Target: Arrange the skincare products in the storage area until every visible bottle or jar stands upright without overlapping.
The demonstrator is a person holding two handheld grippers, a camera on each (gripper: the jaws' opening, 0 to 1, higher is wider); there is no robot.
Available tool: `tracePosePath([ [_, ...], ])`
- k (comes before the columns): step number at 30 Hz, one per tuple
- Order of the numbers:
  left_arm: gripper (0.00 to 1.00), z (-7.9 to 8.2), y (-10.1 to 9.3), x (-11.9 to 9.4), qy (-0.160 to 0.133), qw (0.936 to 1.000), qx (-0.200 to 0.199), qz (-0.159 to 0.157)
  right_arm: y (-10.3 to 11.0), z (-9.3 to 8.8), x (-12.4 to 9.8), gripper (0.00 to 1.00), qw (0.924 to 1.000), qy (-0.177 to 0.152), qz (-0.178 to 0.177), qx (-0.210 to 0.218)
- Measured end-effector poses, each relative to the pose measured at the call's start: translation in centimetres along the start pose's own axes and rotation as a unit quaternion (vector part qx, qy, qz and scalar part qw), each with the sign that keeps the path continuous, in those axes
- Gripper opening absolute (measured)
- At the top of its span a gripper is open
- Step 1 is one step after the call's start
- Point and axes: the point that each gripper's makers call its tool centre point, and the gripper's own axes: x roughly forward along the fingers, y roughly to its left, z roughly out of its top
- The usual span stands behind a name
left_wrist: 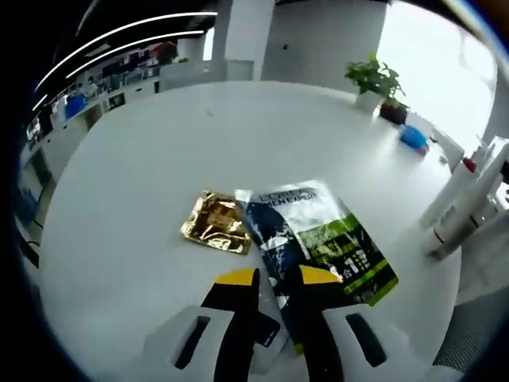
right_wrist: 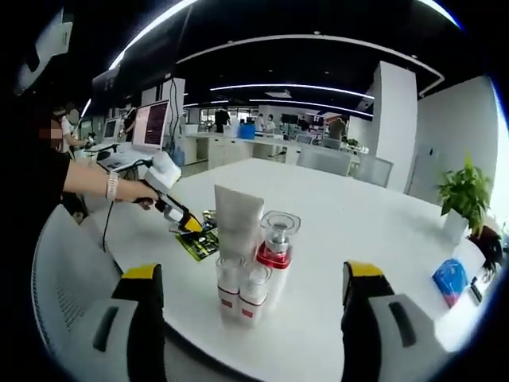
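Note:
A dark blue and green sachet (left_wrist: 318, 239) lies flat on the white round table (left_wrist: 159, 143), with a gold sachet (left_wrist: 216, 223) beside it. My left gripper (left_wrist: 278, 277) has its jaws drawn close over the green sachet's near edge, and it also appears as the left gripper (right_wrist: 179, 213) in the right gripper view. In that view a white tube (right_wrist: 237, 219), a clear jar with a red band (right_wrist: 277, 239) and two small red-banded bottles (right_wrist: 242, 290) stand upright together. My right gripper (right_wrist: 250, 274) is open wide just short of them, empty.
White bottles (left_wrist: 461, 199) stand at the table's right edge in the left gripper view. A potted plant (right_wrist: 465, 195) and a blue pack (right_wrist: 451, 278) sit at the far side. A person's arm (right_wrist: 87, 179) reaches in from the left. Desks and chairs (right_wrist: 334, 159) stand behind.

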Motion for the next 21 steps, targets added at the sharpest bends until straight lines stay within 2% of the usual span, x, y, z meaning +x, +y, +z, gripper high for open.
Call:
tracePosePath([
  [2, 0.02, -0.1, 0.0, 0.0, 0.005, 1.0, 0.008, 0.002, 0.6, 0.6, 0.2, 0.88, 0.9999, -0.004, 0.009, -0.003],
  [3, 0.0, -0.2, 0.3, -0.1, 0.011, 0.9997, 0.018, 0.014, 1.0, 0.7, 0.3, 0.87, 0.9999, 0.0, 0.016, -0.004],
  [7, 0.0, -0.1, 0.2, -0.2, 0.015, 0.9996, 0.021, 0.01, 2.3, 0.7, 0.6, 0.76, 0.9993, 0.005, 0.037, -0.004],
  [13, 0.0, -0.1, 0.3, -0.4, 0.02, 0.9993, 0.026, 0.017, 4.0, 1.3, 0.7, 0.56, 0.9971, -0.004, 0.07, 0.029],
  [15, 0.0, -0.3, 0.4, -0.6, 0.021, 0.9993, 0.026, 0.019, 4.9, 1.4, 0.9, 0.48, 0.9953, -0.003, 0.088, 0.038],
  [19, 0.0, -0.6, 0.5, -1.2, 0.024, 0.9991, 0.024, 0.023, 6.3, 1.0, 1.8, 0.4, 0.9923, 0.005, 0.113, 0.049],
  [21, 0.0, -0.9, 0.2, -1.7, 0.022, 0.9992, 0.022, 0.023, 7.5, 0.5, 2.4, 0.36, 0.9882, 0.018, 0.136, 0.068],
])
